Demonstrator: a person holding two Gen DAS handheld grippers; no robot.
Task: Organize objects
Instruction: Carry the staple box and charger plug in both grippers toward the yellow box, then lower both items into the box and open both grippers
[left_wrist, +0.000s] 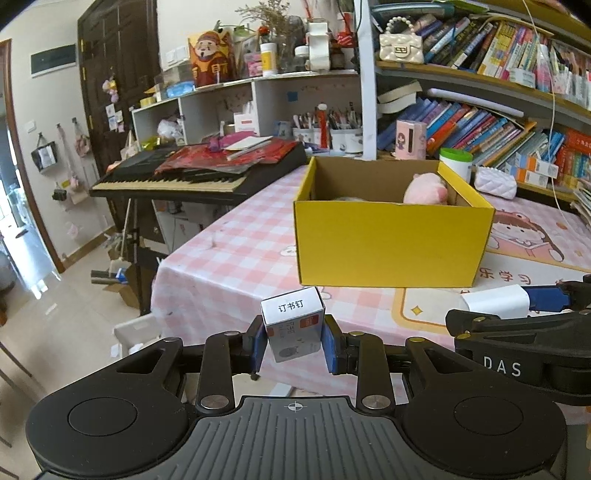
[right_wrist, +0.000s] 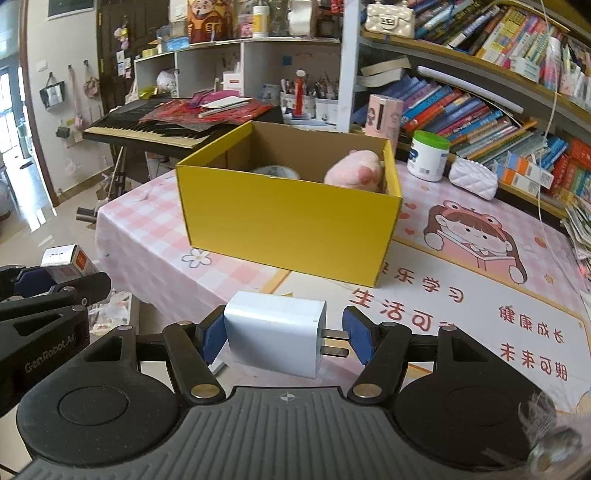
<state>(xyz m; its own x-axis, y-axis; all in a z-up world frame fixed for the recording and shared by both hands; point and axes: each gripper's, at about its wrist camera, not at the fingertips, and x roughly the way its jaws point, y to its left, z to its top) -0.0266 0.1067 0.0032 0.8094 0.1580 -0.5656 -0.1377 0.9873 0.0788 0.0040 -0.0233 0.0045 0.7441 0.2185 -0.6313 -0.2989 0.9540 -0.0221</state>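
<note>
Staples first, from the left wrist view: a small staple box (left_wrist: 293, 325) is pinched between the blue pads of the left gripper (left_wrist: 293, 343), jaws drawn in close on its two sides, and it's carried up off the pink checked tablecloth (left_wrist: 229, 258). Straight ahead the yellow box (left_wrist: 391, 243) is parked on the table, open at the top, with a pink plush toy (left_wrist: 424, 188) already tucked in its far right corner. At the right edge the other tool can be seen with something white in it. Over to the right wrist view: a white charger plug (right_wrist: 275, 334) is held by the right gripper (right_wrist: 284, 341), jaws set fairly wide, one pad pressed on the flat back and the other against the two metal prongs. What looks like a tape roll (right_wrist: 277, 171) is also spotted inside the yellow box beside the plush. The step in hand is judged to be the carry toward the box, both items loaded at once. Next, each piece probably needs to be lifted over the near wall, lowered into the free space on the left side, and only then let go so nothing gets bounced out.
</note>
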